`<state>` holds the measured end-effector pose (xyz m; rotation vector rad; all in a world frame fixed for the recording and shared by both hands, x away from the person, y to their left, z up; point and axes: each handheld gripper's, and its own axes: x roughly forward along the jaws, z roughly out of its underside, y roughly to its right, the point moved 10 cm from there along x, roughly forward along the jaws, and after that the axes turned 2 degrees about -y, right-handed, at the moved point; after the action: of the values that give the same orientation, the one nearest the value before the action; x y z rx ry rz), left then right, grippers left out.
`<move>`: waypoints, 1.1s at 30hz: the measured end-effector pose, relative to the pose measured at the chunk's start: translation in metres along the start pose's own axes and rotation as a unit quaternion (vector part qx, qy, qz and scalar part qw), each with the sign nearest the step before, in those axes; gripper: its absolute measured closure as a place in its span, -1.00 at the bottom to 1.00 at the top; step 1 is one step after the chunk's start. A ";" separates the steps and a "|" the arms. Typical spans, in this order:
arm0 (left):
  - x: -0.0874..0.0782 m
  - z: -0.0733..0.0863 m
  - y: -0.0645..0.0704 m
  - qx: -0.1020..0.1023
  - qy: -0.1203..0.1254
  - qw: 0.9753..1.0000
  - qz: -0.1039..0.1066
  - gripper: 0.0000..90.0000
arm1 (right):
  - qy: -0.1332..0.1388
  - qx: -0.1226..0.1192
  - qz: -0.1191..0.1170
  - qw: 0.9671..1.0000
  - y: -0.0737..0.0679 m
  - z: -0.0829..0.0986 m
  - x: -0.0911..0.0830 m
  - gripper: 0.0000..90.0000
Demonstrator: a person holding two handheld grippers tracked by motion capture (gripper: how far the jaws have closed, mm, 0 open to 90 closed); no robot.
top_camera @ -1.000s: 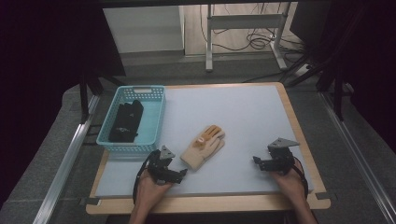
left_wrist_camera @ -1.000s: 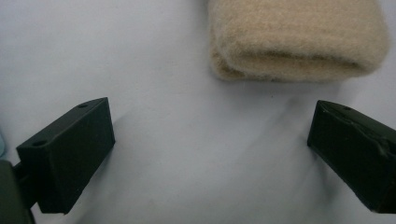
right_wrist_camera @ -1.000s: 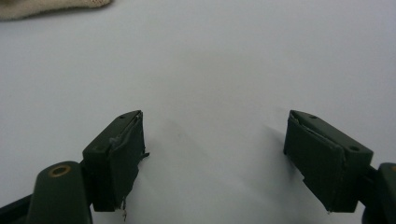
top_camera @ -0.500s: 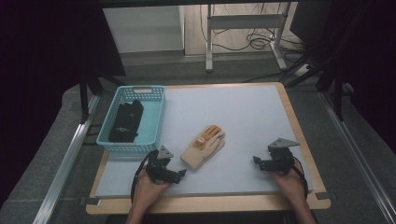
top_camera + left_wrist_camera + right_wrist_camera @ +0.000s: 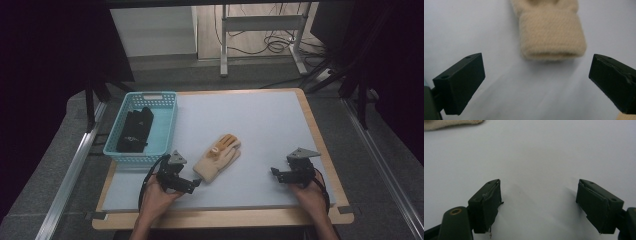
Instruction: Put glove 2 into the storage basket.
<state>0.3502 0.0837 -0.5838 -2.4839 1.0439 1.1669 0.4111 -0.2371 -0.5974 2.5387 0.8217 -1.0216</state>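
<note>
The left claw (image 5: 534, 82) hovers released just short of the ribbed cuff of the beige knitted glove (image 5: 218, 156) lying flat mid-table (image 5: 260, 125), so it should slide forward low, straddle the cuff squarely, then clench, while the right claw (image 5: 276, 173), also released, waits well apart.

Coarse knitted glove (image 5: 551, 32), matt tabletop (image 5: 260, 120)
</note>
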 end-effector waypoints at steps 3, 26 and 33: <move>0.002 -0.007 0.002 0.006 -0.006 1.000 0.004 -0.98 | 0.000 0.000 0.000 1.000 0.000 0.000 0.000 -0.56; 0.059 -0.053 0.007 0.028 -0.064 0.997 0.022 -1.00 | 0.000 0.000 0.001 1.000 0.000 0.000 0.000 -0.56; 0.072 -0.063 0.006 0.030 -0.072 0.997 0.028 -0.99 | 0.000 0.000 0.000 1.000 0.000 0.000 0.000 -0.56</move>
<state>0.4156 0.0137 -0.5942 -2.3010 1.0978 1.2906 0.4111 -0.2372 -0.5974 2.5392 0.8207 -1.0218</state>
